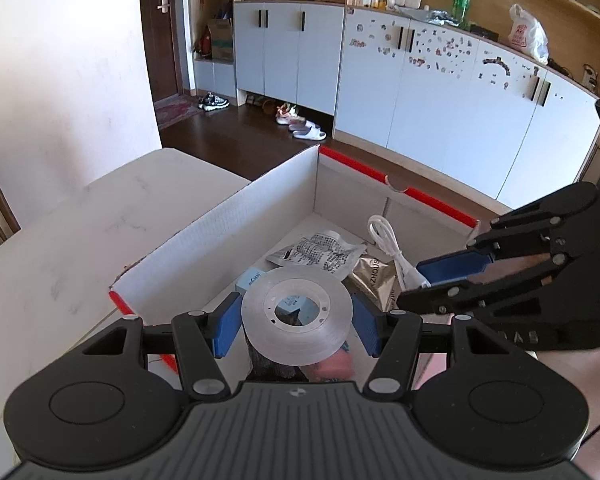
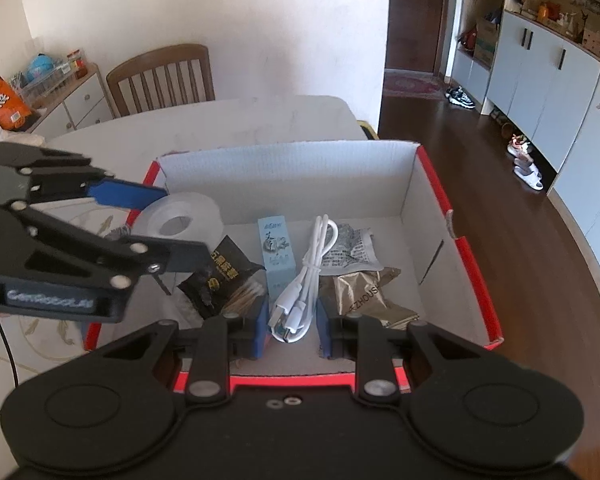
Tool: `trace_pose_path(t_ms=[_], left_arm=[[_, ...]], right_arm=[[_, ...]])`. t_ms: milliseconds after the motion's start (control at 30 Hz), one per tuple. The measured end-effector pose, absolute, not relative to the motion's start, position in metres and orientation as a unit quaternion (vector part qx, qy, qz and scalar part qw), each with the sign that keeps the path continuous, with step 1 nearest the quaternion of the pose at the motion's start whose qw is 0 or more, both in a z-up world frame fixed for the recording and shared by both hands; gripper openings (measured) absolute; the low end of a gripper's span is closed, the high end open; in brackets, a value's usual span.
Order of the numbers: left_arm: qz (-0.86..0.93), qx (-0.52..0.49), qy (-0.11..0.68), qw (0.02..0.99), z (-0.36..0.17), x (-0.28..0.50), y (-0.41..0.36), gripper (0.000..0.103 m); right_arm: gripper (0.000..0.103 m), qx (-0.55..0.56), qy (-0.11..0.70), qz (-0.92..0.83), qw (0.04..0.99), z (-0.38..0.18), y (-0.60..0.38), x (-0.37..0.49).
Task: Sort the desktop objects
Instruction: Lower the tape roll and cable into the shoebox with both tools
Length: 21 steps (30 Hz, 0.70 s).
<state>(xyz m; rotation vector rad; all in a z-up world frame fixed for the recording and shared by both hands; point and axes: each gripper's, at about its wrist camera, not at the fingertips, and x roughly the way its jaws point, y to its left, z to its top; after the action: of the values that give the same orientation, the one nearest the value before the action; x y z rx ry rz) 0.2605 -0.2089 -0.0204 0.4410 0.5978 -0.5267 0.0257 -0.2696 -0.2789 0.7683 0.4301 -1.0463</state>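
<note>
The left tool [image 1: 296, 322] clamps the tape roll [image 1: 296, 314] above the cardboard box [image 2: 284, 176]; the right tool [image 2: 292, 328], parted and empty, straddles the white cable [image 2: 304, 284]. Released early, the roll may hit the rim.

A roll of clear, greyish tape [image 1: 296, 314] with a wide round hole is clamped flat-side-up between blue pads, hanging over the near left part of an open white cardboard box with red outer edges [image 2: 436, 184]. On the box floor lie a coiled white USB cable [image 2: 306, 272], an upright-printed pale blue slim carton [image 2: 276, 254] just left of the cable, a black snack sachet [image 2: 216, 270], a gold foil packet [image 2: 370, 292] and a grey printed pouch [image 2: 352, 252].
</note>
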Motion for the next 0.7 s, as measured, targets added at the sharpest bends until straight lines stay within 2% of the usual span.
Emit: trace_pose_path(t_ms=[700], left_arm=[[-0.219,0.249,0.317,0.888,-0.042,0.318,-0.242,0.058]], right_arm=[[0.025,0.365,0.254,-0.461,0.768,-0.301,-0.296,0.046]])
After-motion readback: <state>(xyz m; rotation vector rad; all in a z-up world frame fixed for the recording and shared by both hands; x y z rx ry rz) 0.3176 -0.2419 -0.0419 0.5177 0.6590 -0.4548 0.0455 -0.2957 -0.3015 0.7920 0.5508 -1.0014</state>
